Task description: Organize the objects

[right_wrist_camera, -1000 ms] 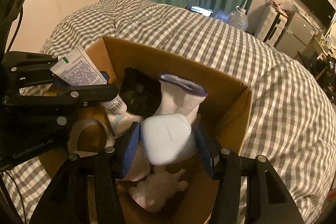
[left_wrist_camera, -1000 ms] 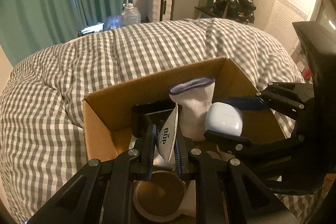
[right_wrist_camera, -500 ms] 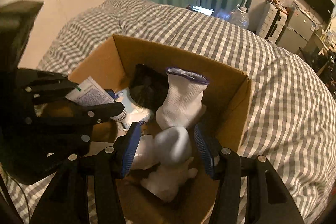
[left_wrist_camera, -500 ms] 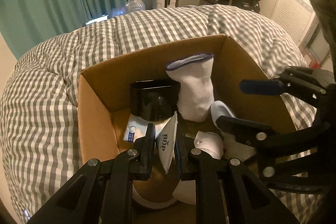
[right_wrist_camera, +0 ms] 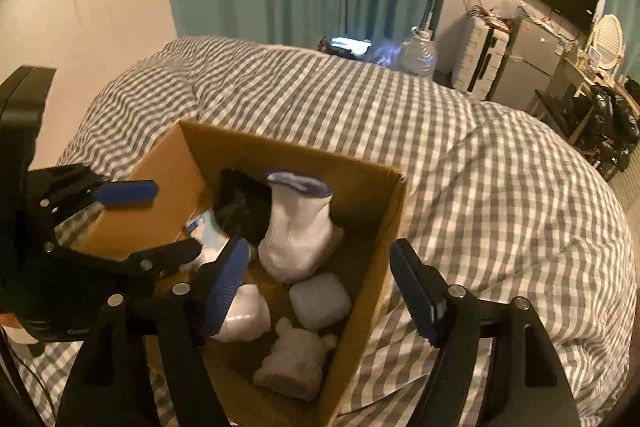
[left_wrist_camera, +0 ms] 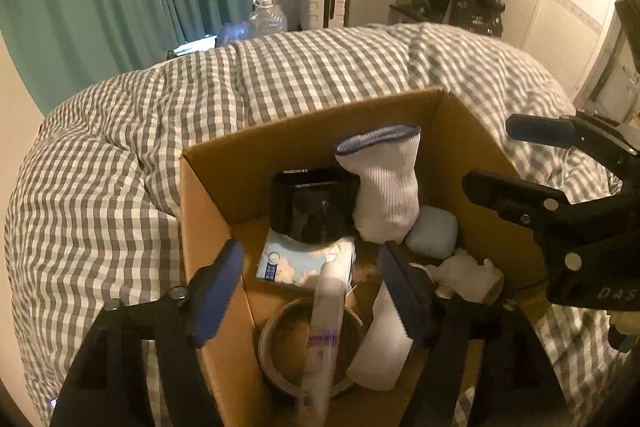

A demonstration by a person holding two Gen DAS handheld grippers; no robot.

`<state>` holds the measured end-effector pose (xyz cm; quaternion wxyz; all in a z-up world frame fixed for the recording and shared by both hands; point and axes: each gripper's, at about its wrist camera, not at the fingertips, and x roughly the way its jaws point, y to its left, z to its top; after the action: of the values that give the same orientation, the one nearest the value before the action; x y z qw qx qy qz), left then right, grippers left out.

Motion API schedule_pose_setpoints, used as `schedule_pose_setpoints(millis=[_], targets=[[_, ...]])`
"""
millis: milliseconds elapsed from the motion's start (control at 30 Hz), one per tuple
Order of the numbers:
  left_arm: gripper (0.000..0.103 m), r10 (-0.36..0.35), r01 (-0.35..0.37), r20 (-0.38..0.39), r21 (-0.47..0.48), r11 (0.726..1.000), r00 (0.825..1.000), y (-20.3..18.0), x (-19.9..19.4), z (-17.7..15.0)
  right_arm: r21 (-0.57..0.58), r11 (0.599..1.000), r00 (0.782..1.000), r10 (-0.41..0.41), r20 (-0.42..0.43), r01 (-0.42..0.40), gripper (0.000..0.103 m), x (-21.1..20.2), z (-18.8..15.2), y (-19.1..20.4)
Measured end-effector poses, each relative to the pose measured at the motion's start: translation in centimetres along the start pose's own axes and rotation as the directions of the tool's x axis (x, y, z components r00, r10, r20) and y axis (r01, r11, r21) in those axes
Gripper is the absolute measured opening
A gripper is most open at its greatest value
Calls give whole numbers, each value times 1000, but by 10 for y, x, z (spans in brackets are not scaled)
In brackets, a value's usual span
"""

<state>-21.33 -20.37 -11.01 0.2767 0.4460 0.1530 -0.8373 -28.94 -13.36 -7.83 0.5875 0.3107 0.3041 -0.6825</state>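
left wrist view: left tool (left_wrist_camera: 310, 285) gapes empty over the box (left_wrist_camera: 224, 219) on the bed (left_wrist_camera: 100, 187); the tube (left_wrist_camera: 326, 331) lies inside. right tool (right_wrist_camera: 320, 287) also gapes; snagging the cardboard wall could tip it.

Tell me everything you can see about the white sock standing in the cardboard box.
The white sock is ribbed knit with a purple-blue band around its open cuff. It stands upright, cuff on top, bulging at the bottom, inside the cardboard box near the far wall. The black container sits right against one side of it, and the small white case lies at its base. Neither hand-held gripper touches it.
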Motion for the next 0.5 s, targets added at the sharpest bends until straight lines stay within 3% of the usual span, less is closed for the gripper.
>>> schedule_pose_setpoints(millis=[133,267,500], targets=[[84,41,-41,20,-9,999,999,4,-8,5,-4,1000,1000,-14,9,14,76,-10,2,-1],[88,37,-35,45,-48,998,998,12,-21,10,-7,999,999,-32,32,32,78,-25,4,1],[93,84,-73,129,-81,994,988,17,-67,20,14,999,994,-47,95,46,84,-64,8,2]])
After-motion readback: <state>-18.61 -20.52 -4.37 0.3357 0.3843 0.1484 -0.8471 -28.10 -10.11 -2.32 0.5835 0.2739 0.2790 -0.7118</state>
